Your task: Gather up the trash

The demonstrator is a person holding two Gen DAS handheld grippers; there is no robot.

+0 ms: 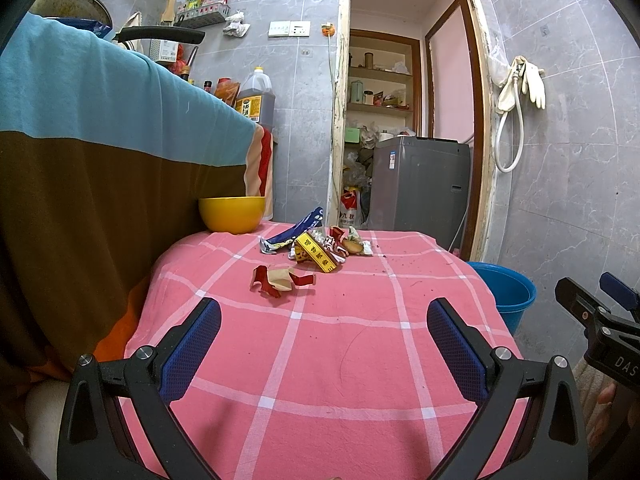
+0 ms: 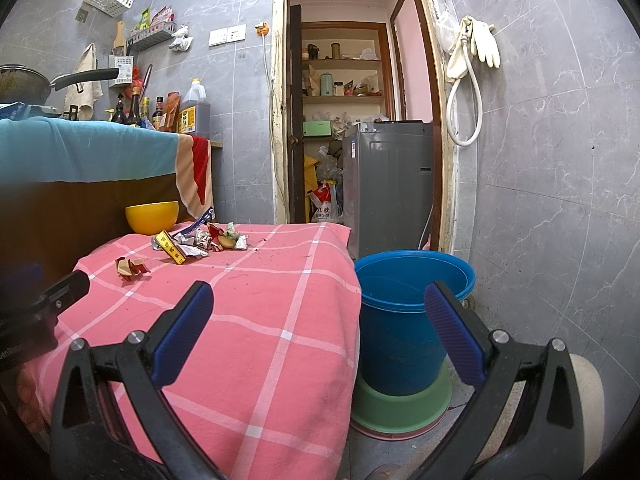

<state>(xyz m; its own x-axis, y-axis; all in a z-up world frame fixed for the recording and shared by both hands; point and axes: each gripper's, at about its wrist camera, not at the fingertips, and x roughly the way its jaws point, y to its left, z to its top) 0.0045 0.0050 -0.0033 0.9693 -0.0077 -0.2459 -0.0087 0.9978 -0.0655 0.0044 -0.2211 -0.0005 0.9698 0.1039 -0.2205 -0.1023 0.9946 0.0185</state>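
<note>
I had not yet begun collecting: both my left gripper [image 1: 324, 320] and right gripper [image 2: 316, 312] hovered with jaws wide and empty, the wrappers [image 1: 316, 246] lay far across the desk [image 1: 340, 360], so next I judged a reach forward, then the blue bucket [image 2: 408, 320] right.

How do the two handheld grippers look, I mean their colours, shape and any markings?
Both look alike. The left gripper and the right gripper each have two black angular plastic arms with silver round screws at the joints. The fingers carry dark blue textured pads. In the left wrist view, white letters "DAS" show on the right gripper's black body.
</note>
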